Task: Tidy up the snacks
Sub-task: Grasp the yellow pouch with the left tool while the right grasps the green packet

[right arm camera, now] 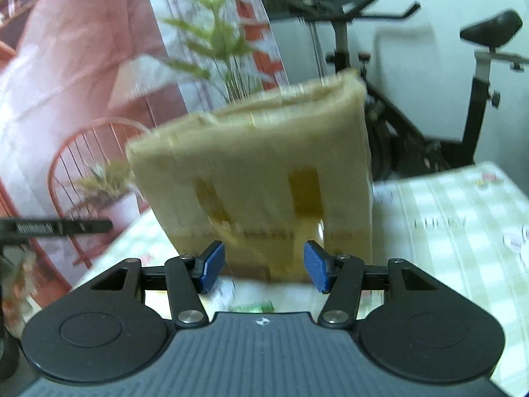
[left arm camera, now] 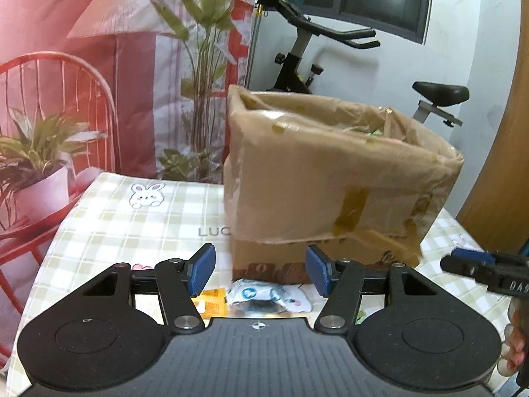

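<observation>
A tall open cardboard box [left arm camera: 337,178] stands on the checked tablecloth [left arm camera: 132,225], with some packets just visible inside its top. My left gripper [left arm camera: 259,273] is open and empty, low in front of the box. Below it lie a white and blue snack packet [left arm camera: 267,297] and a yellow packet [left arm camera: 213,301]. My right gripper [right arm camera: 263,269] is open and empty, facing the box [right arm camera: 264,172]; this view is blurred. A green and white packet [right arm camera: 253,306] lies just under it. The right gripper also shows at the right edge of the left wrist view [left arm camera: 479,264].
An exercise bike [left arm camera: 330,59] stands behind the table. A printed backdrop with a red chair and plants [left arm camera: 82,99] hangs at the left. A wooden door [left arm camera: 509,165] is at the right. The table edge [left arm camera: 43,264] runs along the left.
</observation>
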Demonstrator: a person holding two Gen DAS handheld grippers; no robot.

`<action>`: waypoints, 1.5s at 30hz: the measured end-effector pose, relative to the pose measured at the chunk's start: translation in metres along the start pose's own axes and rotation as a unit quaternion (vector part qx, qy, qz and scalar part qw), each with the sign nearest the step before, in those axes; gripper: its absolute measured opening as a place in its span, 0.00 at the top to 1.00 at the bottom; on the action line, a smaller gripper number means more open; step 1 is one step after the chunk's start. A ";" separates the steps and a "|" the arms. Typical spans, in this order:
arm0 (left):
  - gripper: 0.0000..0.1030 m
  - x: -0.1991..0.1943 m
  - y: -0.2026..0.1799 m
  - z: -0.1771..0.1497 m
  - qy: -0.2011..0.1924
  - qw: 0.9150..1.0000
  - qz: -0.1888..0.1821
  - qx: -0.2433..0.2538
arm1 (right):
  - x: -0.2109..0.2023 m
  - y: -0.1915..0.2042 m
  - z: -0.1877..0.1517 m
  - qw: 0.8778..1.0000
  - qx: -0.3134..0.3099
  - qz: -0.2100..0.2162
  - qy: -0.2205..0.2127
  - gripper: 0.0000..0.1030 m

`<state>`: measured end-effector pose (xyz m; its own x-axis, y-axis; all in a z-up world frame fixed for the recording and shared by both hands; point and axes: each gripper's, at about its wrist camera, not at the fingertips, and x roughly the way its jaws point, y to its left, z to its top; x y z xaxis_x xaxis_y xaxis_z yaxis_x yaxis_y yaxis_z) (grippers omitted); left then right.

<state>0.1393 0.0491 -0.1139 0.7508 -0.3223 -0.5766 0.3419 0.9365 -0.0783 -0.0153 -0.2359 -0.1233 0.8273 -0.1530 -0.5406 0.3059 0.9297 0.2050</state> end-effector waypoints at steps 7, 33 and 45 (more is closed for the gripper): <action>0.40 -0.002 0.031 -0.002 0.006 1.000 0.026 -0.005 | 0.035 0.000 -0.021 0.998 -0.012 -0.014 0.058 0.45; 0.51 0.108 0.094 -0.037 0.041 0.997 0.009 -0.057 | 0.113 0.024 -0.055 0.980 -0.085 -0.036 0.176 0.61; 0.51 0.139 0.092 -0.048 0.081 0.994 -0.035 -0.066 | 0.105 0.009 -0.051 0.981 -0.067 -0.045 0.175 0.61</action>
<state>0.2482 0.0969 -0.2400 0.6227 -0.3714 -0.6887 0.3059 0.9257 -0.2226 0.0505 -0.2266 -0.2205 0.5795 -0.1335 -0.8040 0.2853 0.9573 0.0467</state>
